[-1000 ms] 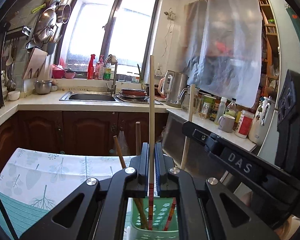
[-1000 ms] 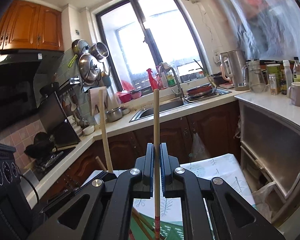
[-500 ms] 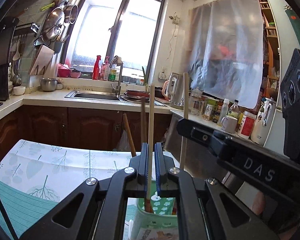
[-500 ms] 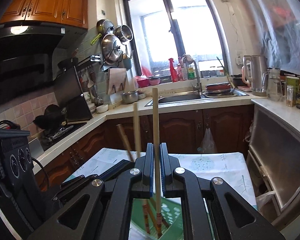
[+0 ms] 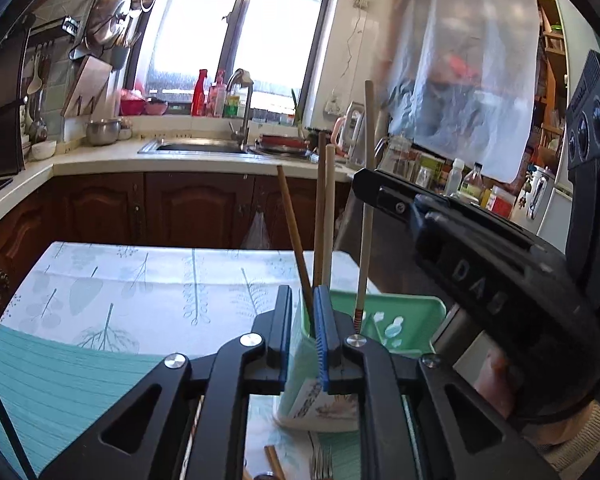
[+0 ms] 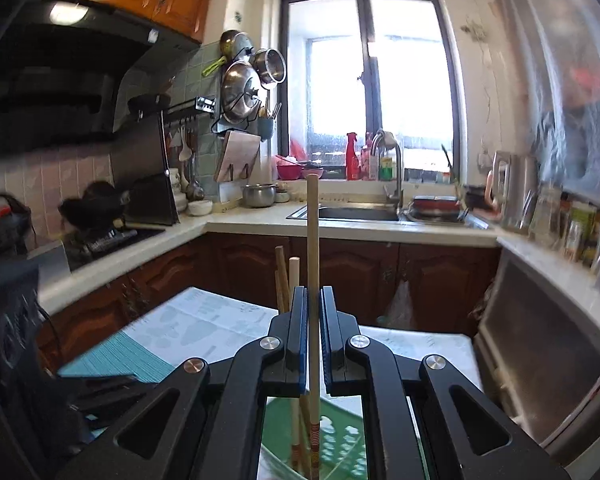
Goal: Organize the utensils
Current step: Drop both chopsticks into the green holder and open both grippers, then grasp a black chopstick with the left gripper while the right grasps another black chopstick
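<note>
Left hand-held gripper just spread, chopstick dropped in basket; right hand-held gripper pinching chopstick: lower straight, then release.

Ahead of me a leaf-printed tablecloth fills the lower left of the frame, with the steel sink and red spray bottle mid-frame under the window, pans hanging upper left.

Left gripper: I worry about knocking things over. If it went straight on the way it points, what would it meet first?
Probably the green utensil holder and the chopsticks standing in it, just past the left gripper; depth is uncertain.
</note>
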Tool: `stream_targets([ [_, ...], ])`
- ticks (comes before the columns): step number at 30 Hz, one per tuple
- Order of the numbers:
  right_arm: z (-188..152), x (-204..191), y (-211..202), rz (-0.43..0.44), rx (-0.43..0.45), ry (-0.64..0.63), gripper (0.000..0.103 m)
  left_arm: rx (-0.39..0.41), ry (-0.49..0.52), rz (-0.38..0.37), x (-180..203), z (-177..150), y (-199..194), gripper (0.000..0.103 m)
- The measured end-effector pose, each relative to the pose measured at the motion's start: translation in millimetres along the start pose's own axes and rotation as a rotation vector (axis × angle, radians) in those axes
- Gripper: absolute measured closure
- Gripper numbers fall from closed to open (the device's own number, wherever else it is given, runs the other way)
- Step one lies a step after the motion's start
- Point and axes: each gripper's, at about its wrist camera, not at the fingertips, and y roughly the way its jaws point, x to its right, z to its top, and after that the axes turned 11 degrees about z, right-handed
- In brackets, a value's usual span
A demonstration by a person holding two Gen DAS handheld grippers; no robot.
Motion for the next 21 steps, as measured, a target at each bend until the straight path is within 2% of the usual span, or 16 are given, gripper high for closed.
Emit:
stream_targets([
  [3,-9.3,-10.6,12.7,-0.002,-0.07,-0.01,0.097,-0.051,-0.022,0.006,-9.5,-0.8,-5.5,0.085],
  [5,-16.0,-14.8,18.1,0.005,-0.119,0.018,0.096,-0.098,-0.046,0.009,-18.2,-1.5,-8.8,0.075],
  [6,-18.1,-16.8,18.2,0.01,-0.132,0.029,0.092,-0.12,-0.063,0.007,-23.6,-1.5,-11.3,0.072],
  [7,-20.4,-19.2,17.0,0.014,-0.143,0.042,0.081,-0.136,-0.073,0.014,-27.8,-1.0,-13.1,0.062],
  [8,-22.6,-20.3,14.9,0.018,-0.143,0.054,0.075,-0.151,-0.082,0.027,-33.0,-0.2,-16.6,0.053],
  [9,-22.7,-20.3,12.4,0.016,-0.139,0.062,0.067,-0.162,-0.086,0.041,-38.0,0.4,-21.1,0.05],
  [12,-22.1,-23.8,-1.8,0.008,-0.141,0.096,0.066,-0.192,-0.067,0.082,-50.0,2.1,-32.1,0.044],
  [14,-22.4,-31.0,-12.8,0.012,-0.171,0.134,0.066,-0.238,-0.057,0.126,-59.5,2.4,-38.1,0.036],
  [21,-28.8,-64.7,-47.7,0.063,-0.301,0.224,0.066,-0.356,-0.047,0.205,-91.3,-7.6,-58.6,0.034],
])
